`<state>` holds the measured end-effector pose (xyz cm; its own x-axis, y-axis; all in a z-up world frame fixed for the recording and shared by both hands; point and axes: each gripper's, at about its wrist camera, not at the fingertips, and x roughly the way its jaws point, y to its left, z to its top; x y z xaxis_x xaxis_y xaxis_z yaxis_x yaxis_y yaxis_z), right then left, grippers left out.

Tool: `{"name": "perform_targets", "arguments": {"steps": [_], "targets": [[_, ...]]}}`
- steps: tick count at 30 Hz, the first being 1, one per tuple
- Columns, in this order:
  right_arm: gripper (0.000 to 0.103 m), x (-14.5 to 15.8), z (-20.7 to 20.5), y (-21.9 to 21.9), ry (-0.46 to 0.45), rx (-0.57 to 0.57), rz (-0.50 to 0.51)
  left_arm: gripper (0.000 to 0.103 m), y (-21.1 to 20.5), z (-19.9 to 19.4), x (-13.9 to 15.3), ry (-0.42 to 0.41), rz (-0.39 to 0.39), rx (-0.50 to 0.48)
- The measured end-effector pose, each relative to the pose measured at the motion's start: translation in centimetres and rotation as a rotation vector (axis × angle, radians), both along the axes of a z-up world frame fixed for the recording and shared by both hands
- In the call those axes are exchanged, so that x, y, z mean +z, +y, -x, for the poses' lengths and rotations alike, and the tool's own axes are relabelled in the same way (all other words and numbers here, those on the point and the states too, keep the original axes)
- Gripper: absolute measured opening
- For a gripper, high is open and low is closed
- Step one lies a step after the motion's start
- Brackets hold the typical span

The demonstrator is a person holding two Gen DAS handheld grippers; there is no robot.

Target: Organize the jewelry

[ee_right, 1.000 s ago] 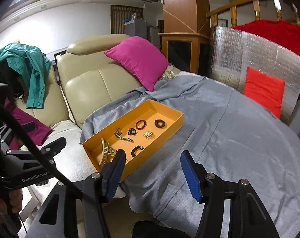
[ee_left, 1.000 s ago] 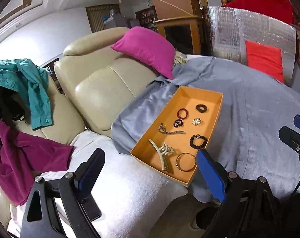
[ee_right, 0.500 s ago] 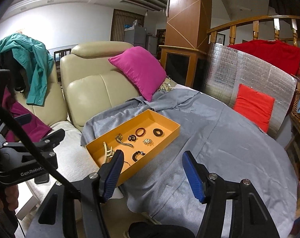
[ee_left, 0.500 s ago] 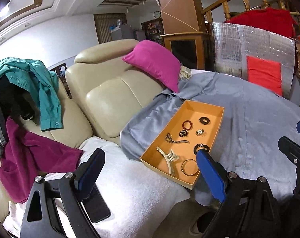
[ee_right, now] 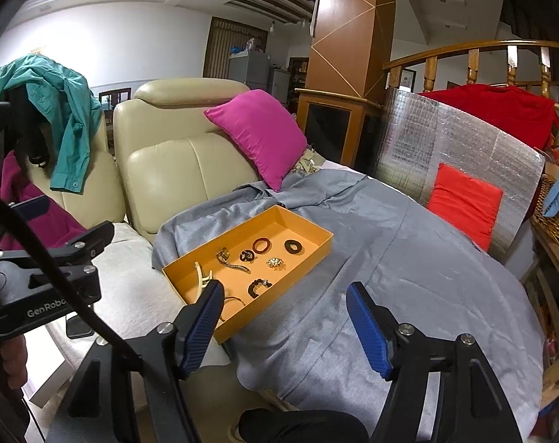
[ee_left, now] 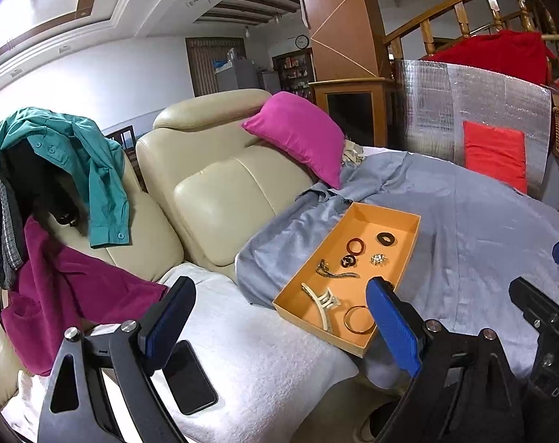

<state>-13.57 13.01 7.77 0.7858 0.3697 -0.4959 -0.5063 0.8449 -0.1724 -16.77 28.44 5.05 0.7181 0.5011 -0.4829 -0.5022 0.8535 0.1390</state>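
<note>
An orange tray [ee_left: 408,254] [ee_right: 318,249] lies on a grey cloth and holds several pieces of jewelry: a cream claw clip [ee_left: 321,301], a gold bangle [ee_left: 358,319], a red ring [ee_left: 355,245] [ee_right: 261,245], a black ring [ee_left: 386,238] [ee_right: 293,246], a gold brooch [ee_left: 378,258] [ee_right: 275,263], a black bead bracelet [ee_right: 259,286]. My left gripper [ee_left: 279,323] is open and empty, held back from the tray's near end. My right gripper [ee_right: 285,326] is open and empty, near the tray's front right side.
A grey cloth [ee_right: 408,258] covers the surface. A cream sofa [ee_left: 220,192] with a magenta pillow [ee_left: 297,133] stands behind. A phone [ee_left: 189,376] lies on a white towel [ee_left: 264,350]. Clothes [ee_left: 69,162] hang at left. A foil board [ee_right: 460,155] stands at right.
Both grippers have pulled back and up from the tray, which looks smaller and farther. Both stay open and empty.
</note>
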Motion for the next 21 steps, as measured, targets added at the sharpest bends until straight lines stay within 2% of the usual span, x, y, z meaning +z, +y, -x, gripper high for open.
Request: {"name": "perform_targets", "arguments": {"steps": [21], "targets": [[0.075, -0.9, -0.8, 0.5, 0.022, -0.051, 0.010, 0.094, 2.2, 0.8, -1.5, -0.003, -0.023, 0.049]]}}
